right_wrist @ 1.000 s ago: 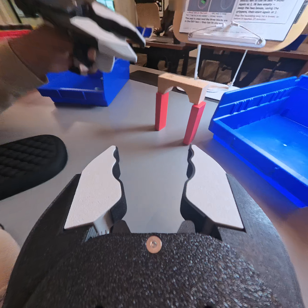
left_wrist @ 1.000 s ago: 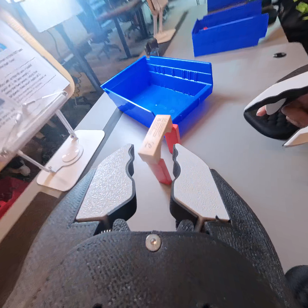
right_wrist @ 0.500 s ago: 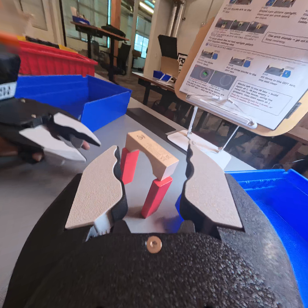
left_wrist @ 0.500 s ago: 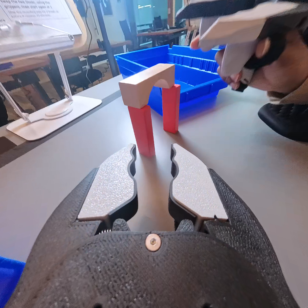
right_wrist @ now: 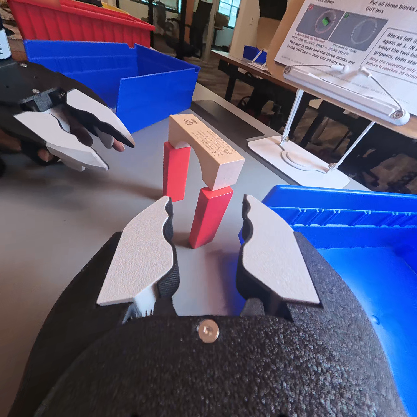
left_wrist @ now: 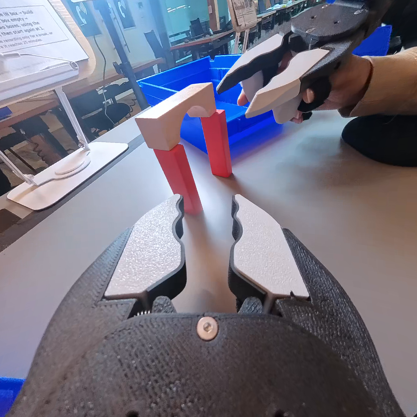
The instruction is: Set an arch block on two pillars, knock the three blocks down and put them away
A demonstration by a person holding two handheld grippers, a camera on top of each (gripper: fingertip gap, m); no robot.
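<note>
A pale wooden arch block (left_wrist: 176,117) rests on two upright red pillars, the near pillar (left_wrist: 178,178) and the far pillar (left_wrist: 216,144). My left gripper (left_wrist: 207,200) is open and empty, low over the grey table, with the near pillar's foot just beyond its left fingertip. My right gripper (right_wrist: 206,198) is open and empty. The arch (right_wrist: 203,149) and a red pillar (right_wrist: 209,216) show between its fingers with gaps on both sides. In the left wrist view the right gripper (left_wrist: 232,103) hovers at the arch's far end.
A blue bin (left_wrist: 176,76) stands right behind the arch; it also shows in the right wrist view (right_wrist: 338,196). Another blue bin (right_wrist: 146,90) and a red bin (right_wrist: 79,24) stand farther back. A white document stand (left_wrist: 63,171) is at the table edge.
Both grippers have come closer to the standing arch from opposite sides. The right gripper's fingers have narrowed but stay open. The arch and pillars have not moved.
</note>
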